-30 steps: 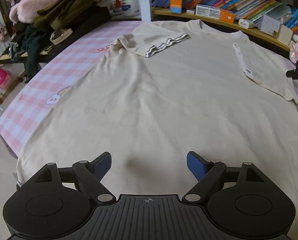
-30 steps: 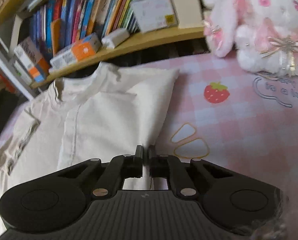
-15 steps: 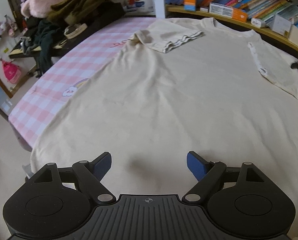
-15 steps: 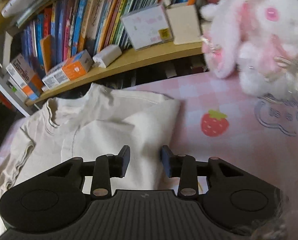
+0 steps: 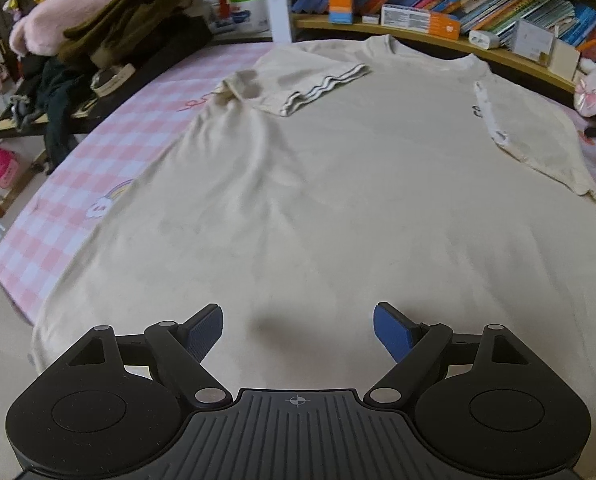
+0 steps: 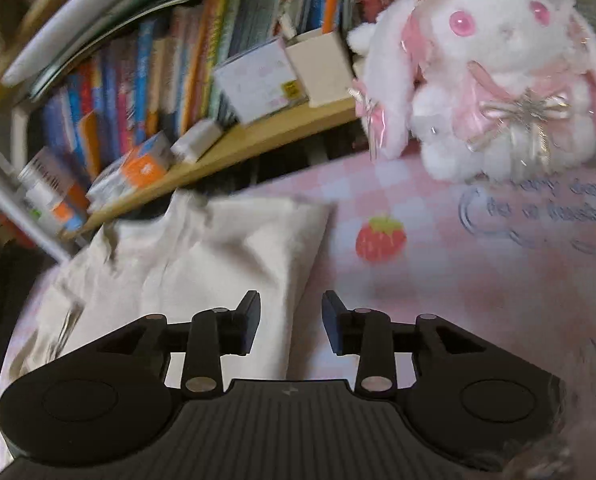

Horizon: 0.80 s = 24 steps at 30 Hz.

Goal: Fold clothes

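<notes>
A cream T-shirt (image 5: 318,184) lies spread flat across a pink-and-white checked bed cover (image 5: 110,152), neck toward a wooden bookshelf (image 5: 438,36) at the far side. In the left wrist view both sleeves are folded in over the body: the left sleeve (image 5: 310,76), w/ dark stripes at its cuff, lies across the chest, & the right sleeve (image 5: 538,136) is turned in on the opposite side. The left gripper (image 5: 297,330) hangs over the shirt's lower part, blue pads spread wide, nothing between them, not touching the cloth as far as the view shows.

The right gripper (image 6: 291,322) is above the shirt's folded right edge, where cloth meets bed cover. Its jaws have just been opening & now stand apart; the pads press on nothing, tho the shirt's edge shows below the gap. The right wrist view is motion-blurred.

A white-and-pink plush rabbit (image 6: 494,76) sits on the bed cover near the shelf, well apart from the shirt. A strawberry print (image 6: 380,238) on the cover lies between rabbit & shirt. At the far left of the left wrist view, a heap of dark clothes (image 5: 110,36) & a pink cushion (image 5: 54,20) rest on a black surface beside the bed.
</notes>
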Tool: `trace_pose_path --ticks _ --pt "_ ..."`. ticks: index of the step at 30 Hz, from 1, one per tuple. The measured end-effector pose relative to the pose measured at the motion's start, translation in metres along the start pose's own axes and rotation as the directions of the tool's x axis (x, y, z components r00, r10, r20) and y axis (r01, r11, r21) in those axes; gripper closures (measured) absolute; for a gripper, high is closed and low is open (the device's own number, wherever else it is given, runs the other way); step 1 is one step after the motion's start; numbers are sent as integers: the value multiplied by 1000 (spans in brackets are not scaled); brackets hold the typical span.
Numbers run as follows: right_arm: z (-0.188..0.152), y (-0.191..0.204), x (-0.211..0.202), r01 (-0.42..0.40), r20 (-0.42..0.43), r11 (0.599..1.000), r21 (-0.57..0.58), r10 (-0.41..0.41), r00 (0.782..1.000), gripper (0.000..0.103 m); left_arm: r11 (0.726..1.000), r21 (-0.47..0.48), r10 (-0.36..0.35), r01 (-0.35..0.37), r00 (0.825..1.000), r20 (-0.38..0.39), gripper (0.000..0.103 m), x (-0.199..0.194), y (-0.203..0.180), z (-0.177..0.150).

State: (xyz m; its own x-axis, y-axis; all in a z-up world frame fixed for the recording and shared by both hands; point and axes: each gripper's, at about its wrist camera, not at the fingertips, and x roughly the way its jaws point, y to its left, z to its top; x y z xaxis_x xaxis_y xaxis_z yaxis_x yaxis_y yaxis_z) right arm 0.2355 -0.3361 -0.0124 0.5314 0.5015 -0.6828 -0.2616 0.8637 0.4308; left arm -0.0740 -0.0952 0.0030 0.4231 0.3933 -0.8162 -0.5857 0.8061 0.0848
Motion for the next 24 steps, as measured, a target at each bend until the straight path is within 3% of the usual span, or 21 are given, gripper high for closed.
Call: trace_pose_path --ticks 6,9,17,22,24 --pt "-39 19 -24 -33 -111 997 -76 25 993 72 999 27 -40 40 999 16 18 4 -14 5" --pt "-50 21 -22 5 -133 991 -130 -22 991 98 997 50 -56 55 998 25 18 2 -22 5" --pt "-52 18 -24 23 -117 987 -158 -42 992 98 999 7 -35 35 999 6 18 1 -10 -2" --pt "-59 20 -40 44 -68 990 -136 -54 996 66 999 -23 -44 44 999 10 18 2 2 -3" --pt "-63 23 -50 54 -43 989 -134 -61 997 62 998 -27 -62 63 998 16 18 4 5 -1"
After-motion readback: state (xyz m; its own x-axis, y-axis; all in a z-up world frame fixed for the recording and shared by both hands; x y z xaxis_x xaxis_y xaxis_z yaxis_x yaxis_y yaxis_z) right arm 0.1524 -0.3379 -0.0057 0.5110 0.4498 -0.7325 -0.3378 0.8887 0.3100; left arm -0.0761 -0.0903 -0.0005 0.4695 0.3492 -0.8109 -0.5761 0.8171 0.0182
